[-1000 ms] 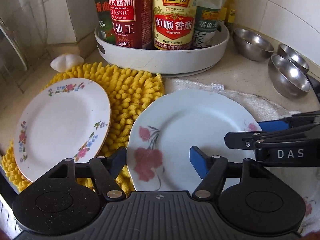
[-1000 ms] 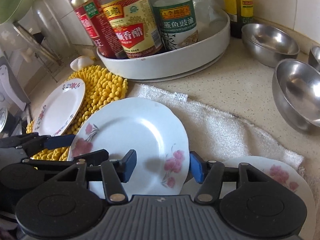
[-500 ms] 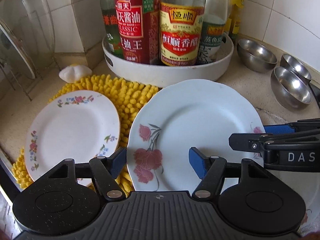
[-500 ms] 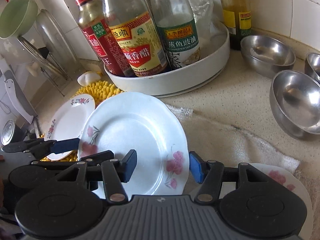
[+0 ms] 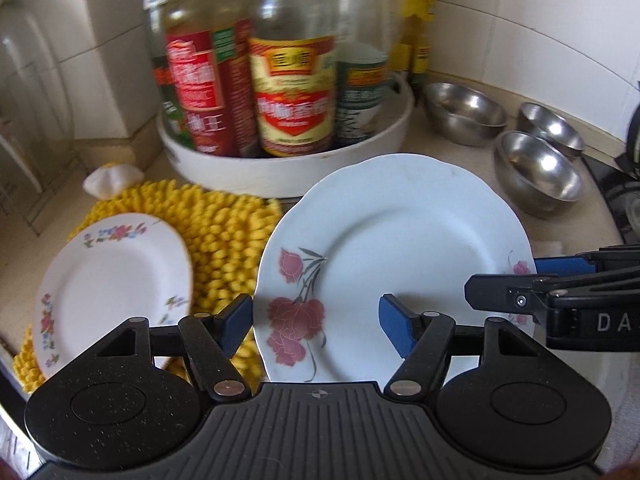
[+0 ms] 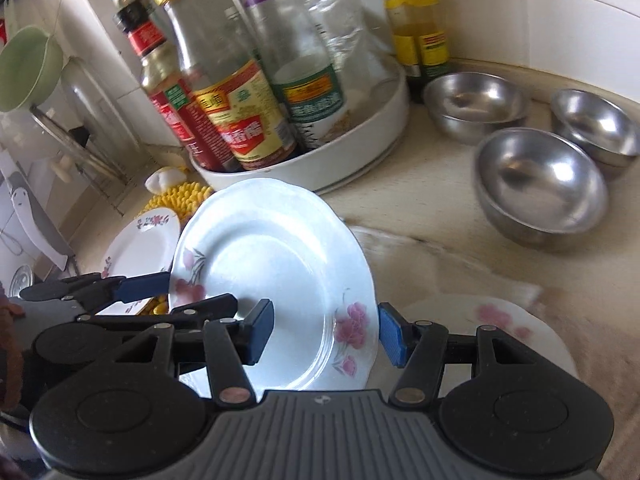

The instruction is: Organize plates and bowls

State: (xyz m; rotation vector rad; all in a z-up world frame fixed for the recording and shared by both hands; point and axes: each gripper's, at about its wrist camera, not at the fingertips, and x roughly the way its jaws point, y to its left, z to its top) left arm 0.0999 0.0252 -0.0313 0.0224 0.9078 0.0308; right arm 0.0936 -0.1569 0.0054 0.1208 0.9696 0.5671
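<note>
Above the middle of the bench, the rose plate (image 5: pixel 394 264) hangs tilted, its left rim clamped by the left gripper (image 5: pixel 316 326), its right rim by the right gripper (image 6: pixel 326 330). Both should lift evenly and keep it clear of the bottle tray (image 5: pixel 288 172). Below lie a towel (image 6: pixel 448 264), another plate (image 6: pixel 516 332), a yellow mat (image 5: pixel 224 236); steel bowls (image 6: pixel 540 184) sit toward the tiled corner.

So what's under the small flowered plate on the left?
The small flowered plate lies on a yellow mat, which shows around its far and right edges. Whatever is under the plate's middle is covered.
</note>
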